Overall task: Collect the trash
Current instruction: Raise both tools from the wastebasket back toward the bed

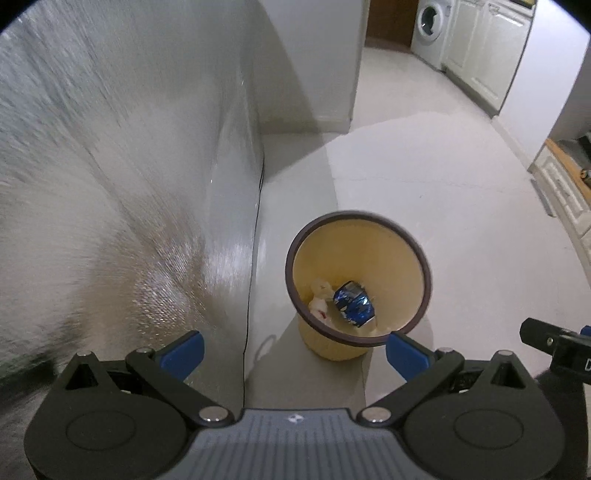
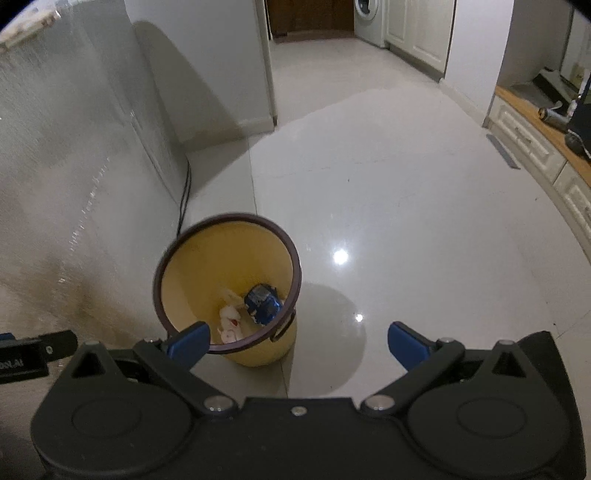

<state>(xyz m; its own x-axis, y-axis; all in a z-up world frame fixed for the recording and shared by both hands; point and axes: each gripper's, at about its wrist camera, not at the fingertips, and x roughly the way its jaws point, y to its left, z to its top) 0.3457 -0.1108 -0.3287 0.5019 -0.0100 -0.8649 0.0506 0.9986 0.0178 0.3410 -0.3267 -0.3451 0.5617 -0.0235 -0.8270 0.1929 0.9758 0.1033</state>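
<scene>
A yellow waste bin with a dark brown rim [image 1: 391, 254] stands on the white tiled floor; it also shows in the right wrist view [image 2: 207, 266]. Inside it lie a crushed blue can [image 1: 352, 303] [image 2: 261, 303] and crumpled white paper [image 1: 320, 295] [image 2: 229, 314]. My left gripper [image 1: 293, 350] is open and empty above the bin's near side. My right gripper [image 2: 299, 341] is open and empty, above and to the right of the bin. The right gripper's edge shows in the left wrist view [image 1: 554, 343].
A grey textured appliance side [image 1: 129, 184] [image 2: 74, 147] rises at the left with a black cable [image 2: 184, 199] beside it. A washing machine [image 1: 430, 31] and white cabinets [image 1: 484, 55] stand at the back. A low white cabinet with a wooden top [image 2: 535, 122] runs along the right.
</scene>
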